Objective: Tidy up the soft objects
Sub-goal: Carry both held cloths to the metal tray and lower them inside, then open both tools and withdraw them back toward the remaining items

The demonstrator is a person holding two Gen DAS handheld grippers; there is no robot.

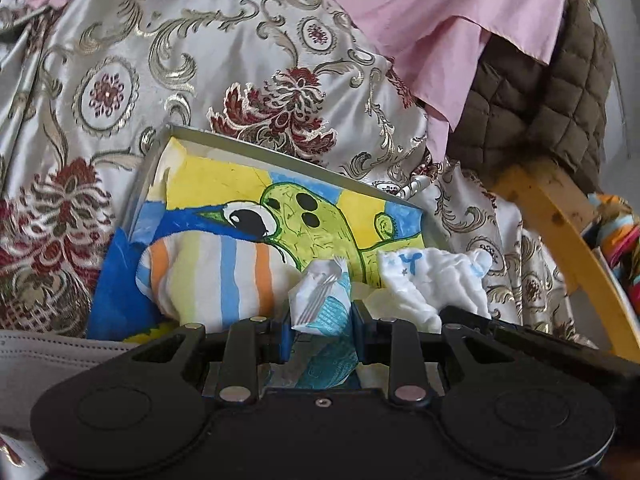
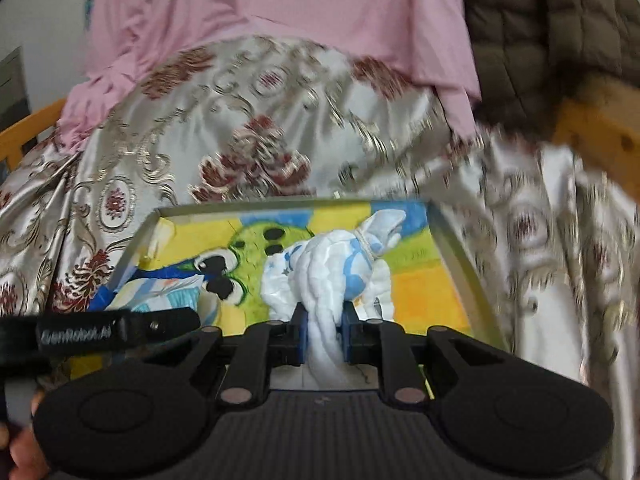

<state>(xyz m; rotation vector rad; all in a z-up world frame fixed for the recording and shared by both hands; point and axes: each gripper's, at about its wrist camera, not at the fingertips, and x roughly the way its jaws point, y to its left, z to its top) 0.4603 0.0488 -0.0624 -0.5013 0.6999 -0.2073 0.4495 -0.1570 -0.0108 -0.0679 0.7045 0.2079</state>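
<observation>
A shallow grey box (image 1: 256, 151) with a painted green-and-yellow cartoon bottom lies on a patterned satin cloth. My left gripper (image 1: 322, 330) is shut on a white and turquoise cloth (image 1: 324, 300) over the box. A striped soft bundle (image 1: 212, 276) lies in the box at its left. My right gripper (image 2: 324, 340) is shut on a white and blue knotted cloth bundle (image 2: 340, 268), held over the box (image 2: 452, 252). That bundle also shows in the left wrist view (image 1: 432, 280). The left gripper's body shows in the right wrist view (image 2: 112, 330).
Silver satin cloth with red flowers (image 1: 180, 60) covers the surface. A pink cloth (image 1: 420, 12) and a brown quilted garment (image 1: 540, 100) hang behind. A wooden chair arm (image 1: 560, 220) is at right. A grey cloth (image 1: 36, 360) lies at lower left.
</observation>
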